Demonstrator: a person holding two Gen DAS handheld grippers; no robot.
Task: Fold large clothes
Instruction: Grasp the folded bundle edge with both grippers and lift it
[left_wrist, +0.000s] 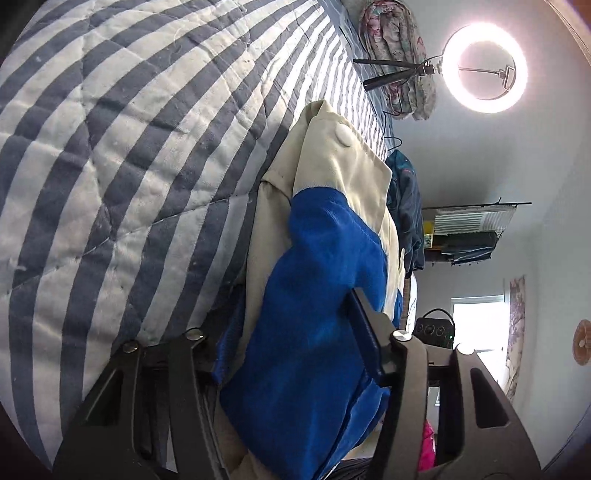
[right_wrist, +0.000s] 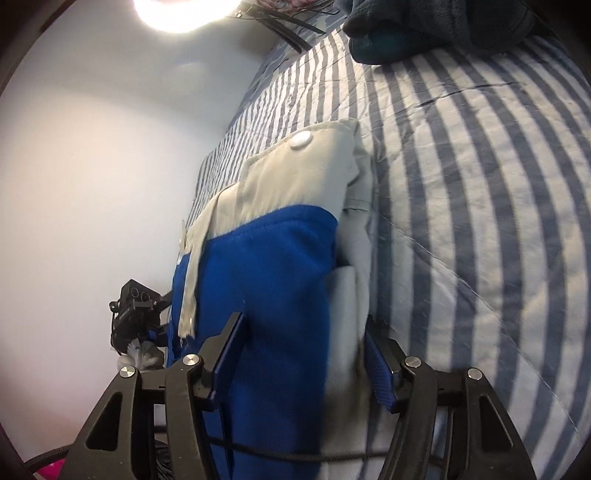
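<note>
While a blue and cream jacket (left_wrist: 314, 280) hung bunched just above the striped quilt (left_wrist: 110, 147), thick folds of it were clamped between the jaws of the left gripper (left_wrist: 295, 350) and of the right gripper (right_wrist: 303, 343) alike. A soft, bulky, moderately heavy fabric was judged likely, prone to sagging; a hold near seams or hem corners was judged best.
</note>
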